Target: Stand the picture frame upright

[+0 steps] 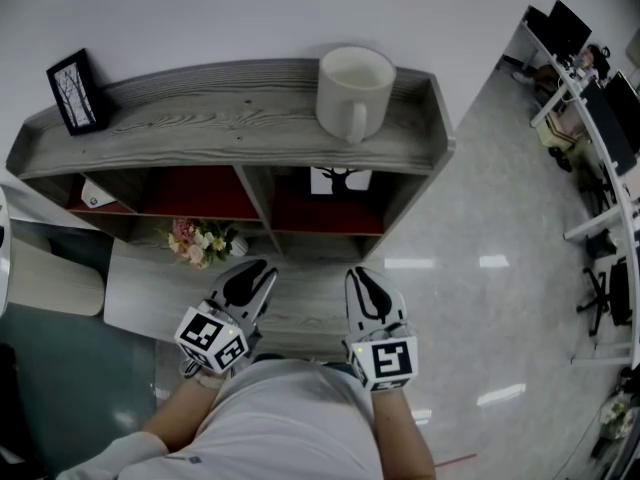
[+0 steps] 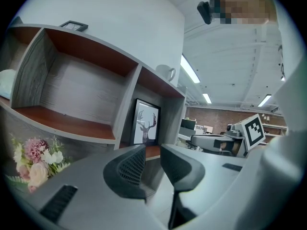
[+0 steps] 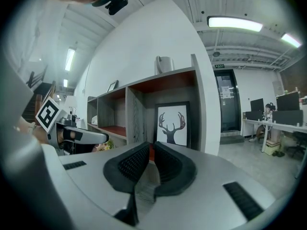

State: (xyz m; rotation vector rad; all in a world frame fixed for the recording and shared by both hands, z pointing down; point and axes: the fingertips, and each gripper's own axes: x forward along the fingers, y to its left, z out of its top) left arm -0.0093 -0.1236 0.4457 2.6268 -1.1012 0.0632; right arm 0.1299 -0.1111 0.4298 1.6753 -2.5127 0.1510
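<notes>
Though head view half-hides picture frame (image 1: 340, 179), left gripper (image 2: 152, 151) gapes, right gripper (image 3: 150, 147) seemingly closed.

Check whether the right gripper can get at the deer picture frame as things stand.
Probably yes. The deer picture frame stands in the open-fronted right compartment, straight ahead of the right gripper, nothing between them. Its shut jaws would need opening first.

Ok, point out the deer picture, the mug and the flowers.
deer picture (image 3: 172, 124): right gripper view, the printed deer.
mug (image 1: 350, 103): head view, its side wall.
flowers (image 1: 195, 240): head view, pink blooms.
</notes>
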